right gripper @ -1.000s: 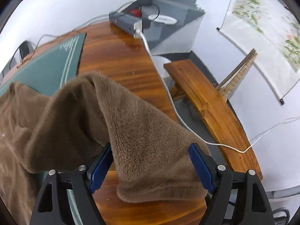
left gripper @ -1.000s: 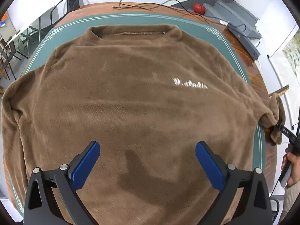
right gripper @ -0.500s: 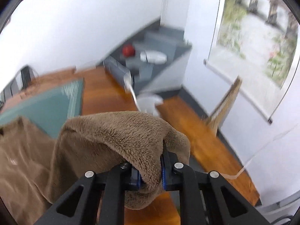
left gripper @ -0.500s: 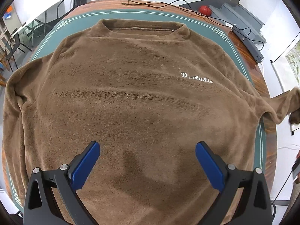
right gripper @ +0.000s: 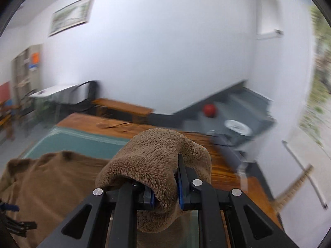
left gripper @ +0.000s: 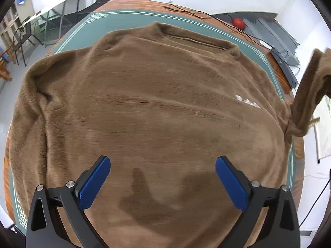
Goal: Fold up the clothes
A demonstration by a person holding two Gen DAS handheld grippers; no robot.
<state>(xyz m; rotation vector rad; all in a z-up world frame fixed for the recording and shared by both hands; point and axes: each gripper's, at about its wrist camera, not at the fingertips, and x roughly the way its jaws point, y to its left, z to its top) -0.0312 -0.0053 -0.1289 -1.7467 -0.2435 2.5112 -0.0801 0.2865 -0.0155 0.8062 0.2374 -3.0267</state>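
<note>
Brown fleece sweater [left gripper: 155, 107] — flat, fuzzy.

My left gripper [left gripper: 162, 177] hangs over the sweater [left gripper: 144, 107], pointing steeply down, its blue pads [left gripper: 94, 183] spread wide with nothing between them and clear of the cloth. My right gripper [right gripper: 165, 188] points gently downward, jaws pinched tight on the sleeve [right gripper: 157, 161] (its cuff bunches over the fingertips and droops below them). From the left wrist, I see that sleeve lifted at the right edge, but the right gripper itself is out of that frame.
</note>
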